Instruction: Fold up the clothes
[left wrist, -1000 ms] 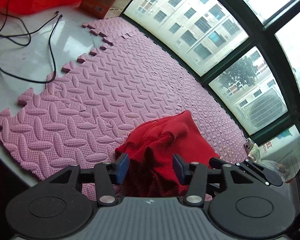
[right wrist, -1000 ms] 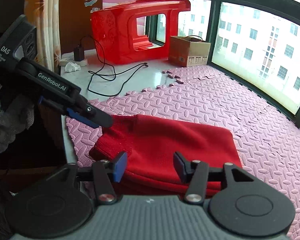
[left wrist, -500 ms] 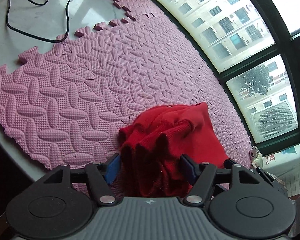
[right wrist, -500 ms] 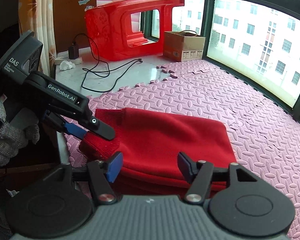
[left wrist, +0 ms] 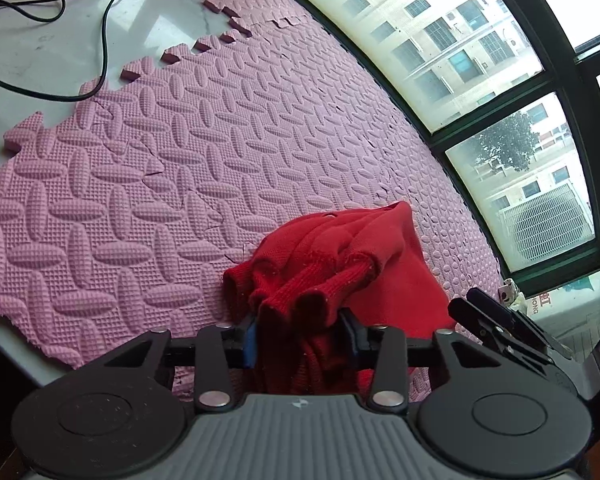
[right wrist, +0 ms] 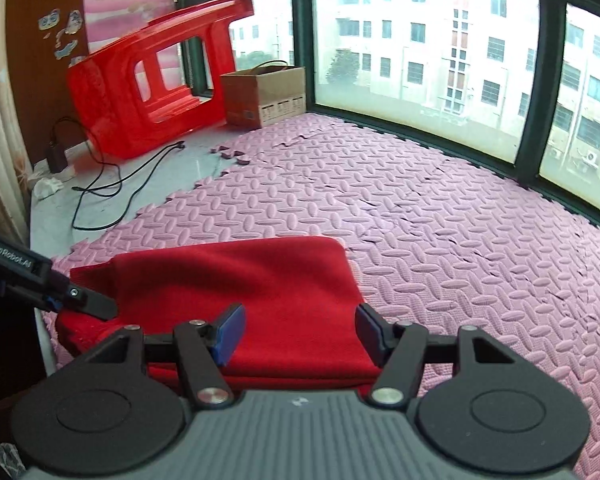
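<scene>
A red knitted garment (right wrist: 240, 284) lies folded on the pink foam mat (right wrist: 440, 220) near its front left corner. In the left wrist view its bunched edge (left wrist: 312, 292) sits between my left gripper's (left wrist: 300, 338) blue pads, which press on the folds. My left gripper also shows in the right wrist view (right wrist: 80, 302) at the garment's left edge. My right gripper (right wrist: 300, 334) is open, its pads just above the garment's near edge, holding nothing. It shows at the right in the left wrist view (left wrist: 500, 320).
A red plastic stool (right wrist: 152, 76) lies on its side at the back left, beside a cardboard box (right wrist: 264, 96). Black cables (right wrist: 112, 188) run over the white sill (right wrist: 60, 208). Windows bound the mat at the back and right. The mat's jagged edge (left wrist: 20, 140) ends left.
My left gripper has moved in and closed on the garment's bunched edge. My right gripper has opened a little wider and shifted right along the garment's near edge.
</scene>
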Demonstrator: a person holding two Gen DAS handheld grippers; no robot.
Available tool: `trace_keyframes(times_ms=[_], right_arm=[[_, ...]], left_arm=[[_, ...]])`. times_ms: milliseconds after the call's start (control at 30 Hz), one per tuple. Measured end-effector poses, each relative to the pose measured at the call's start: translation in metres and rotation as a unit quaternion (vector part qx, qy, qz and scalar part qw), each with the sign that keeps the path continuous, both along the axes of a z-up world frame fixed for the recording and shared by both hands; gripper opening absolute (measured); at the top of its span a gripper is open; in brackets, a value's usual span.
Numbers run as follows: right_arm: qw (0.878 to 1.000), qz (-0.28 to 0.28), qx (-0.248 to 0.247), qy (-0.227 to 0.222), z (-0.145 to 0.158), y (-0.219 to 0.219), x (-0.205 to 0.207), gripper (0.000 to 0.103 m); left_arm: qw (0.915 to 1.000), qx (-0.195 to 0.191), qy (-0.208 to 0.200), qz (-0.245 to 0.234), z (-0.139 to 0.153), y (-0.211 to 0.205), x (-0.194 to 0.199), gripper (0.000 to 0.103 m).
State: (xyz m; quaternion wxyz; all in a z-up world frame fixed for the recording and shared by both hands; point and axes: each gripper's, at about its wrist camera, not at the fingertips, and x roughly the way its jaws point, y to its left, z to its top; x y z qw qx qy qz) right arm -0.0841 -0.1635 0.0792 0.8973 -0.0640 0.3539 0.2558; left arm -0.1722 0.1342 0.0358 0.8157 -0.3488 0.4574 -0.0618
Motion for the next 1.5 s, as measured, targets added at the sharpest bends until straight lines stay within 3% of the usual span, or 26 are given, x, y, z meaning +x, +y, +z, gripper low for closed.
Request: trace_keyframes(times_ms=[200,367,700,933,1233,1300,1500], right_arm=[[0.998,-0.043,0.023,0.031,-0.011,-0.022,0.015,0.062],[0.996,-0.066,0.045,0.045,-0.015,-0.031,0.026,0.062],[0.99,-0.084,0.081,0.083,-0.031,-0.033,0.055,0.061],[0.983,-0.09,0.108,0.119,-0.048,-0.034,0.072,0.054],[0.974,-0.097,0.146,0.141,-0.055,-0.039,0.072,0.033],[0.973,-0.104,0.155,0.138,-0.052,-0.042,0.069,0.026],[0.968,-0.151,0.171,0.109,-0.039,-0.07,0.044,0.02]], left_arm=[[0.9985,0.034,-0.019,-0.039,0.012,0.001,0.016,0.031],[0.9982,0.037,-0.018,-0.044,0.013,0.008,0.035,0.032],[0.9997,0.013,-0.003,-0.019,0.006,0.013,0.029,0.051],[0.9998,0.004,0.002,-0.018,0.003,0.015,0.031,0.055],[0.9994,-0.009,-0.002,-0.032,0.0,0.013,0.041,0.035],[0.9992,-0.004,-0.01,-0.038,0.005,0.012,0.042,0.031],[0.9974,0.001,-0.035,-0.063,0.02,0.002,0.051,0.023]])
